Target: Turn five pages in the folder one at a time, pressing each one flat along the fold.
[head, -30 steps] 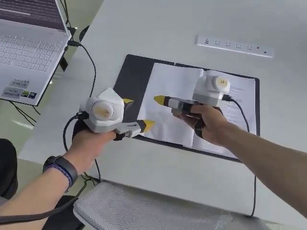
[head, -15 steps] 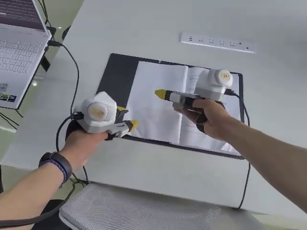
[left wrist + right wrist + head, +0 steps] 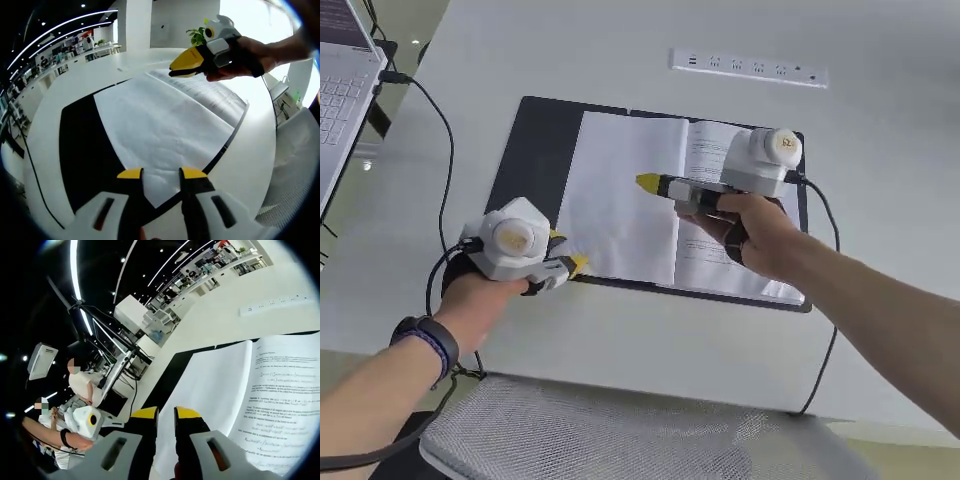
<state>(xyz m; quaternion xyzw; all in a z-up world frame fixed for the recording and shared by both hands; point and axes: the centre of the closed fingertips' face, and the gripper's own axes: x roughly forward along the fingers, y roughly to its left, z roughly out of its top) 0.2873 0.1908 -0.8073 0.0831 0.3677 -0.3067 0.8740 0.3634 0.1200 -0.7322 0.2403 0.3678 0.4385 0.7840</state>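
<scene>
The folder (image 3: 535, 150) lies open on the white counter (image 3: 620, 50), with its black cover showing around the paper. A blank page (image 3: 620, 200) covers the left half, and a printed page (image 3: 705, 145) lies at 3 o'clock from it, across the fold.

The left gripper (image 3: 567, 252) sits at the 7 o'clock corner of the blank page, low over the counter. In the left gripper view its yellow-tipped fingers (image 3: 130, 173) stand apart, and the page's near corner lies in the gap between them. I cannot tell whether they touch the paper.

The right gripper (image 3: 648, 182) is held above the middle of the folder, pointing toward 9 o'clock with its tip over the blank page near the fold. Its fingers (image 3: 145, 413) are nearly together, with only a thin slit between them, and they hold nothing. Whether the tip touches the paper cannot be told. The right hand (image 3: 755, 230) covers part of the printed page.

A power strip (image 3: 748, 67) lies on the counter at 12 o'clock from the folder, well apart from it. A laptop (image 3: 335, 90) sits at 10 o'clock, at the counter's edge, and a black cable (image 3: 440, 130) runs from it toward the left hand (image 3: 485, 295). A mesh chair seat (image 3: 620, 440) shows at 6 o'clock, below the counter's near edge.
</scene>
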